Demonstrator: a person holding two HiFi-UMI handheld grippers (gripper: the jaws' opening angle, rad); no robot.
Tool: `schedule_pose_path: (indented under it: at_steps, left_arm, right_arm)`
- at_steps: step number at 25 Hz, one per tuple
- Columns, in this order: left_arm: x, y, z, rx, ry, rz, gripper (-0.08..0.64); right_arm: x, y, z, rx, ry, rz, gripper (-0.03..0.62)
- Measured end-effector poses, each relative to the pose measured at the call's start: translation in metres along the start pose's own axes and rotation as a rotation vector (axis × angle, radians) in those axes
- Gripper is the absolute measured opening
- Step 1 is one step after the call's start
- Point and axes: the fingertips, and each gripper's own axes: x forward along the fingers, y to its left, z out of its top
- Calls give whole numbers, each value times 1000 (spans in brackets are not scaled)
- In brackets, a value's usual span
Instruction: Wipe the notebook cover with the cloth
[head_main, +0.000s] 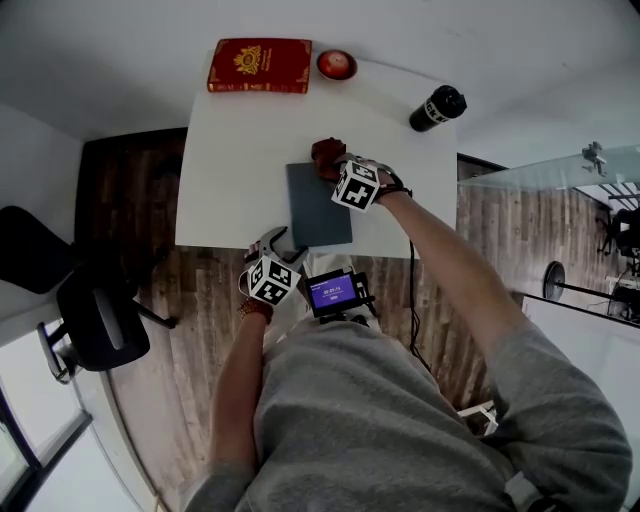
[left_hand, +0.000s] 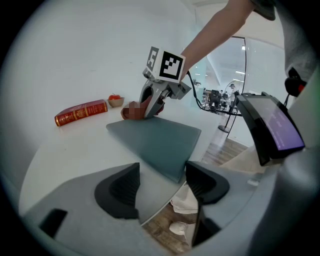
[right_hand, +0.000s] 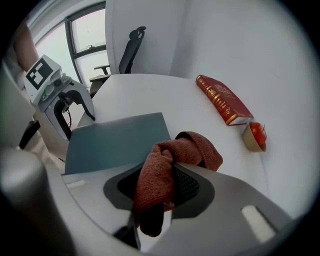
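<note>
A grey-teal notebook (head_main: 318, 210) lies flat near the white table's front edge. My right gripper (head_main: 338, 168) is shut on a rust-red cloth (head_main: 325, 155) and holds it at the notebook's far right corner. In the right gripper view the cloth (right_hand: 172, 157) bunches between the jaws, over the notebook (right_hand: 115, 140). My left gripper (head_main: 279, 243) is at the table's front edge by the notebook's near left corner. Its jaws stand open, and in the left gripper view the notebook's near corner (left_hand: 172, 170) lies just ahead of the gap. That view also shows the right gripper (left_hand: 152, 102) and the cloth (left_hand: 132, 111).
A red book (head_main: 259, 66), a small bowl with a red fruit (head_main: 337, 64) and a black bottle (head_main: 436, 108) stand along the table's far side. A black office chair (head_main: 95, 310) is to the left on the wooden floor. A small screen (head_main: 335, 292) hangs at the person's chest.
</note>
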Motion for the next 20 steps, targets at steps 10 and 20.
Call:
schedule_pose_path:
  at_steps: [10,20]
  left_arm:
    - [1,1,0,-1,-2,2,281]
    - [2,2,0,-2,-4,2,281]
  right_arm:
    - [-3,20,-5,19,16,50,137]
    - [-7,40,-8,31,19,80,137]
